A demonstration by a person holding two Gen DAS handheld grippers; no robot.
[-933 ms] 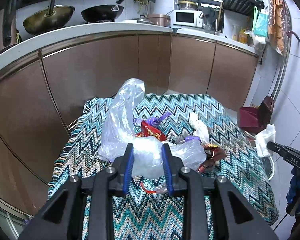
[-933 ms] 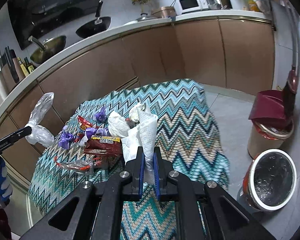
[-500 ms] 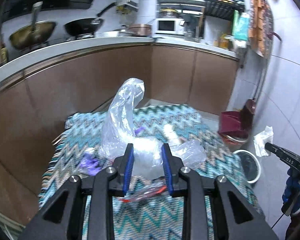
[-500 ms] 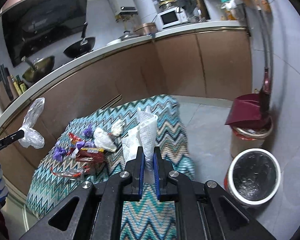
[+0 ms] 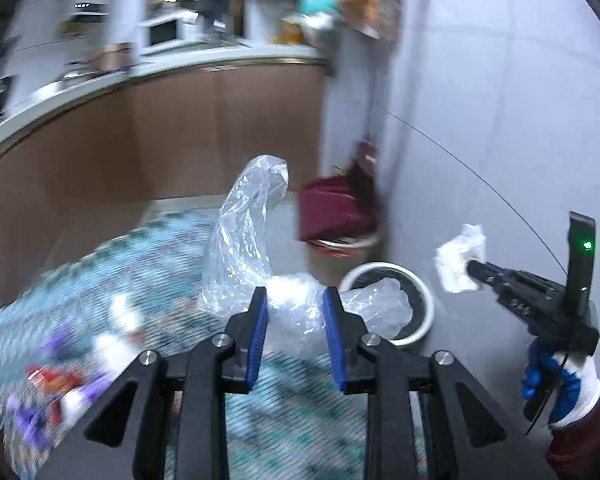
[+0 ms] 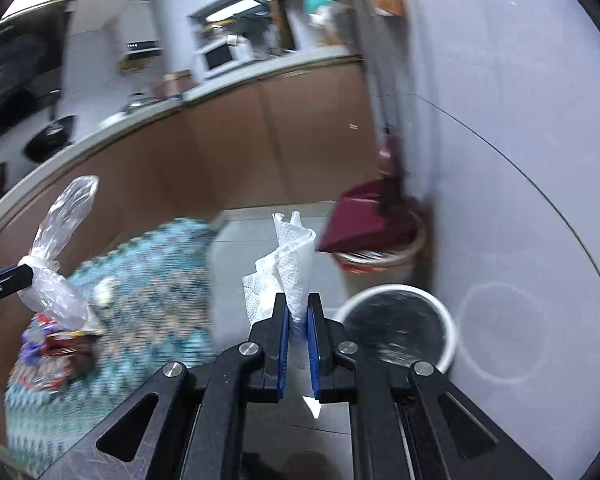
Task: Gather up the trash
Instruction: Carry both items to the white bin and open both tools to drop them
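Observation:
My left gripper [image 5: 294,304] is shut on a clear crumpled plastic bag [image 5: 256,240] and holds it in the air past the table's right edge. My right gripper [image 6: 297,312] is shut on a white paper towel [image 6: 294,264] that stands up between its jaws. In the left wrist view the right gripper [image 5: 476,270] shows at the right with the towel [image 5: 458,258]. In the right wrist view the left gripper [image 6: 24,278] shows at the left with the bag [image 6: 60,256]. A white-rimmed trash bin [image 5: 412,276] with a dark liner stands on the floor; it also shows in the right wrist view [image 6: 400,326].
A table with a teal zigzag cloth [image 6: 140,300] carries several wrappers [image 6: 56,340], blurred. A dark red dustpan [image 6: 364,216] sits on a second bin by the white wall [image 6: 500,160]. Brown cabinets [image 5: 180,140] run behind.
Both grippers have swung right, away from the table and toward the white bin by the wall. Each keeps its hold. The views are now motion-blurred.

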